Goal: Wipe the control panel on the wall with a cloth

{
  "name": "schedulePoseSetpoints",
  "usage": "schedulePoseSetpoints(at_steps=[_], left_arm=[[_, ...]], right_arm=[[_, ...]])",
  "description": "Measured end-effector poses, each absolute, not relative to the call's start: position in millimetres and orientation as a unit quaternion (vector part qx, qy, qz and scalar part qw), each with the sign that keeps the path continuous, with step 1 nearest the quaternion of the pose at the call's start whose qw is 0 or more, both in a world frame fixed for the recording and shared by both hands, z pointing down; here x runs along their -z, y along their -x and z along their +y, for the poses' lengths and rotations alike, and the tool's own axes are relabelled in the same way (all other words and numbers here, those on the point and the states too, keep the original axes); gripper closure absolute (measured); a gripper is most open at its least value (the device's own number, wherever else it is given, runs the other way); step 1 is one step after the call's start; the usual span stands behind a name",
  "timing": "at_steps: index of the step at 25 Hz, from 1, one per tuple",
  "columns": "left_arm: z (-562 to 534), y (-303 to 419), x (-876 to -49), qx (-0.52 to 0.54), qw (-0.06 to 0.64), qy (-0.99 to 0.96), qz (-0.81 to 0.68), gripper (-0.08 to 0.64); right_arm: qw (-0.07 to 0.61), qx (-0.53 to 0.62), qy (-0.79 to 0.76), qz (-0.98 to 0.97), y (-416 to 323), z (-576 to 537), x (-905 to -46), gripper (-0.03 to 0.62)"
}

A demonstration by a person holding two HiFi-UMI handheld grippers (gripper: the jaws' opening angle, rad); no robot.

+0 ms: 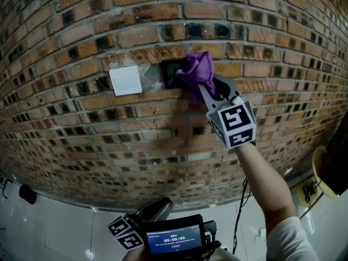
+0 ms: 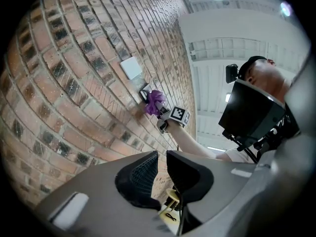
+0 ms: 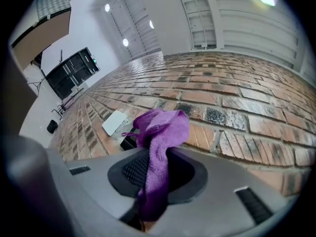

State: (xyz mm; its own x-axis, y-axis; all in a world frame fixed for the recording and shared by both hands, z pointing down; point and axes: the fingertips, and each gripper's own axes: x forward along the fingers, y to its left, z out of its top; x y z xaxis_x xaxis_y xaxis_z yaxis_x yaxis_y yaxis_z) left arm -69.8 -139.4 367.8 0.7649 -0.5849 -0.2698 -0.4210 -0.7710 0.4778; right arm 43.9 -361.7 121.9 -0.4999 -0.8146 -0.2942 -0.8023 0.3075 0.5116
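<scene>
Right gripper [image 1: 205, 91] is clamped on the purple cloth [image 1: 197, 69]. The bunched cloth covers the right part of the dark control panel [image 1: 169, 73] on the brick wall [image 1: 81, 37], beside a white plate [image 1: 125, 80]. Left gripper [image 2: 162, 158] is held low, its jaws narrowly apart with nothing between them.

Right claw [image 3: 157, 169] clamps the purple cloth [image 3: 163, 128], near a brick wall [image 3: 242, 107].

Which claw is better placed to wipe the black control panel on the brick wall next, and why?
The right claw: it is shut on the purple cloth, which already lies over the control panel. The left claw is empty, held low and away from the wall.
</scene>
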Motion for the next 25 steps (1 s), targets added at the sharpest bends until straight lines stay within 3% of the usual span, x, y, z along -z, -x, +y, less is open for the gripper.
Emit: schedulePoseSetpoints(at_steps=[14,25], left_arm=[[-138,65,-370,0.205,0.202,-0.920,-0.267,0.503],[-136,71,-371,0.210,0.201,-0.917,-0.274,0.503]], right_arm=[[-0.001,0.297,-0.544,-0.785,-89,-357,-118,0.503],[-0.019,0.320,-0.489,-0.811,-30,-338,-107,0.503]])
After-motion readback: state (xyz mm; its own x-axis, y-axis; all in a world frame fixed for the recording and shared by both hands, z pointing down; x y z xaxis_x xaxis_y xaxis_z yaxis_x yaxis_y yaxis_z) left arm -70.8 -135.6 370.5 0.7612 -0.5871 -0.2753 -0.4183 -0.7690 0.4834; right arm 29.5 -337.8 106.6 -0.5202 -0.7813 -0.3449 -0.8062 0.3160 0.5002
